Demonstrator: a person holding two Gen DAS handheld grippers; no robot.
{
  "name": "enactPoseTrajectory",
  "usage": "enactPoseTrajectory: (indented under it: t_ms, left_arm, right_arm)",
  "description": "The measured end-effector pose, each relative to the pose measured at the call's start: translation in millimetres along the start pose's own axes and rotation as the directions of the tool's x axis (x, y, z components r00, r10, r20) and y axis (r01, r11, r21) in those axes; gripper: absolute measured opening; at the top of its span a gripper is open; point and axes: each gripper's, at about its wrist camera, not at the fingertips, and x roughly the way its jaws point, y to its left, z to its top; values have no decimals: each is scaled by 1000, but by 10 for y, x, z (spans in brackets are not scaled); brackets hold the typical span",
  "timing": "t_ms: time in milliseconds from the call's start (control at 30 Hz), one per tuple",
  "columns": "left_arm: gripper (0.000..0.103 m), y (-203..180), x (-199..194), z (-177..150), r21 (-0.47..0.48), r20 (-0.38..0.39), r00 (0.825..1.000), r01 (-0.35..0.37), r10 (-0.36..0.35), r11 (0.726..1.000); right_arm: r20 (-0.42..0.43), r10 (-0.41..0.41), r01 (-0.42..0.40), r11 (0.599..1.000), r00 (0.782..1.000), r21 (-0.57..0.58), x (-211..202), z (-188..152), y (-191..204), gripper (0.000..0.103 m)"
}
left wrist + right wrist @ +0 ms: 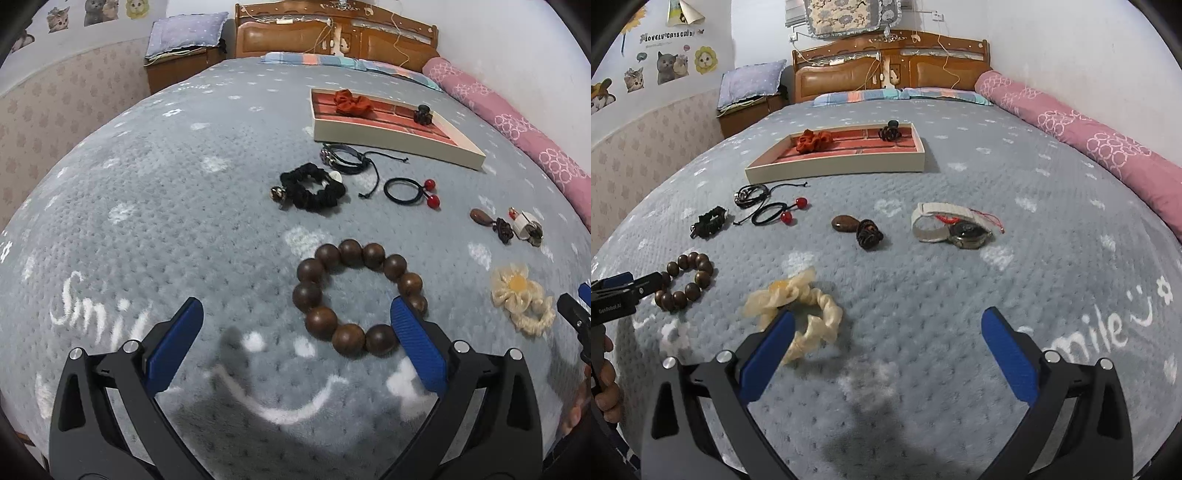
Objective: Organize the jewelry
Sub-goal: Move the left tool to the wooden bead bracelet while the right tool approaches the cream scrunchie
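Both grippers hang wide open and empty over the grey blanket (960, 258): your left gripper (295, 314) beside the wooden bead bracelet (360, 295), your right gripper (888, 325) just by the cream scrunchie (809, 314). Across the blanket, the tray (834, 168) waits with a red scrunchie (812, 141) already inside. Expect hard, round beads, probably slick and fairly heavy on a stretchy cord, so pinch across one side of the ring. Soft, light fabric on the scrunchie will squash; grab a thick fold.
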Motion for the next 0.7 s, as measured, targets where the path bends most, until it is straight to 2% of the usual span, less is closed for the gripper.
enactPoseTrajectory:
  t_ms: [367, 500, 700]
  left_arm:
    - [98, -37, 79, 62, 15, -10, 1000, 23, -23, 1000]
    - [98, -60, 125, 74, 23, -24, 999, 31, -31, 999]
    - [98, -83, 179, 69, 36, -37, 999, 20, -18, 999]
  right_arm:
    - [-21, 19, -19, 1000, 1000, 2, 93, -4, 78, 98]
    - [-22, 2, -2, 1000, 1000, -18, 136, -9, 112, 98]
    - [-30, 1, -1, 1000, 1000, -23, 176, -25, 123, 98]
